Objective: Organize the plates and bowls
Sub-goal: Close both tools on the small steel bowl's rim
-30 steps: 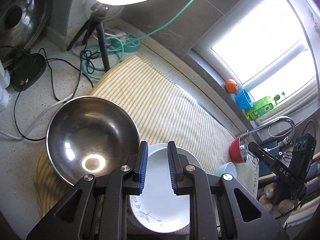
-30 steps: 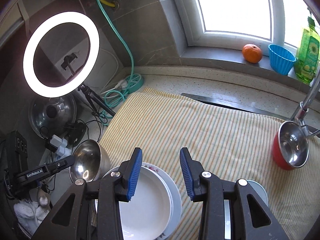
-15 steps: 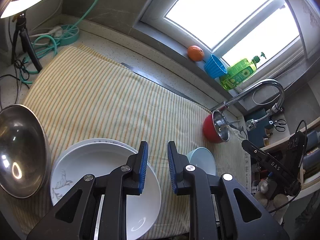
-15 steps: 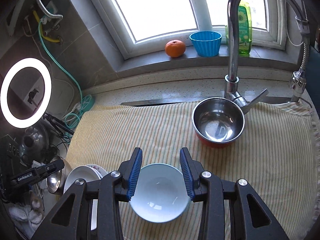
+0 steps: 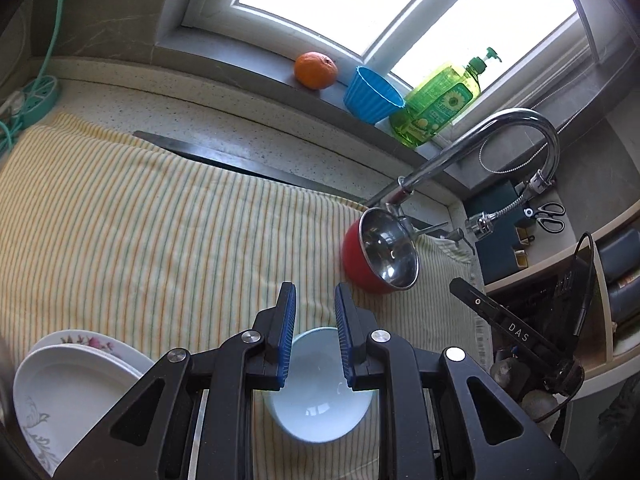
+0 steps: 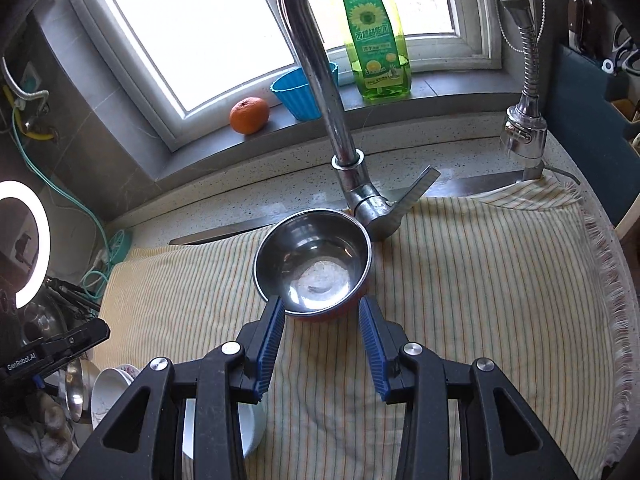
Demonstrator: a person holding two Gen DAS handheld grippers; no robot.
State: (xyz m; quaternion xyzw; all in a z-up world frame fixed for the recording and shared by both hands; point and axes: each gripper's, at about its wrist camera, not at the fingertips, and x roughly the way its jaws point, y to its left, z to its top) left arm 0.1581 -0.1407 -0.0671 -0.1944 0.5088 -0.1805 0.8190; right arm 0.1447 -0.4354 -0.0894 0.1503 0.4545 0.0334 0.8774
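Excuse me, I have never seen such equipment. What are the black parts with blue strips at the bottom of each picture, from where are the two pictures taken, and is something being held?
No robot arm is here: a person holds a two-finger tool in each hand, and a wide-angle camera on each tool looks forward along its fingers. The black parts are those fingers; the blue strips are their gripping pads.

In the left tool's view, the left gripper is above a pale blue bowl, beside stacked white plates.

In the right tool's view, the right gripper is open in front of a red bowl with a steel inside, near the faucet.

Everything lies on a striped towel. Neither gripper holds anything.
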